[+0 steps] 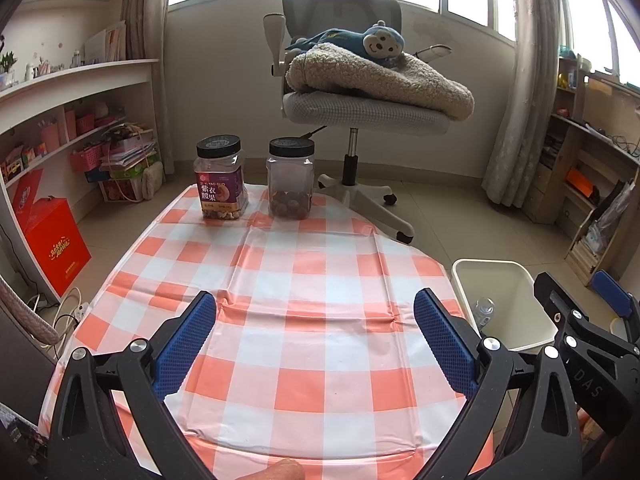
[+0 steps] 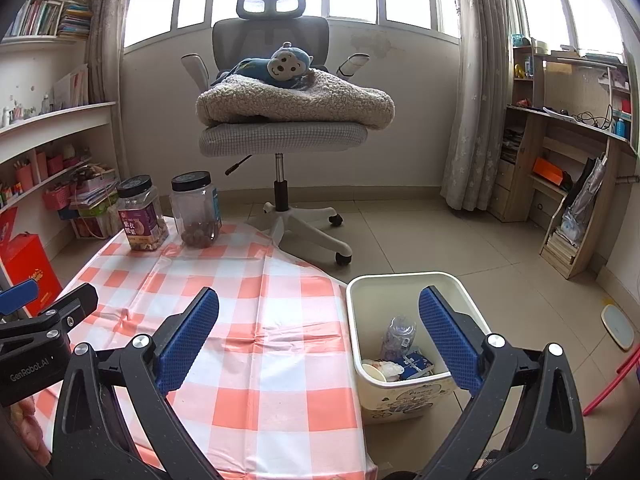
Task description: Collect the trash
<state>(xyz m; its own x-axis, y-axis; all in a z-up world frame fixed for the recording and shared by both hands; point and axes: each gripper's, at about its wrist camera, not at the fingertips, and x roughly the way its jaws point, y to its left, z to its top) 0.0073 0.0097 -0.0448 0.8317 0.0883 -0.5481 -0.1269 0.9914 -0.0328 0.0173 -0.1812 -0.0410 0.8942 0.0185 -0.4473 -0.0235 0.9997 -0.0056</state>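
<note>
A cream trash bin (image 2: 362, 292) stands on the floor at the table's right edge; it also shows in the left wrist view (image 1: 492, 266). Inside lie a crushed clear plastic bottle (image 2: 398, 336), a blue carton (image 2: 416, 364) and a white paper cup (image 2: 376, 372). My left gripper (image 1: 316, 340) is open and empty above the checked tablecloth (image 1: 304, 280). My right gripper (image 2: 320, 340) is open and empty, held over the table's right edge and the bin. The right gripper's body shows at the right of the left wrist view (image 1: 592, 344).
Two black-lidded snack jars stand at the table's far edge: a purple-labelled one (image 1: 221, 178) and a clear one (image 1: 291, 178). A grey office chair (image 2: 280, 120) with a blanket and plush monkey stands behind. Shelves line both walls. A red box (image 1: 52, 240) stands left.
</note>
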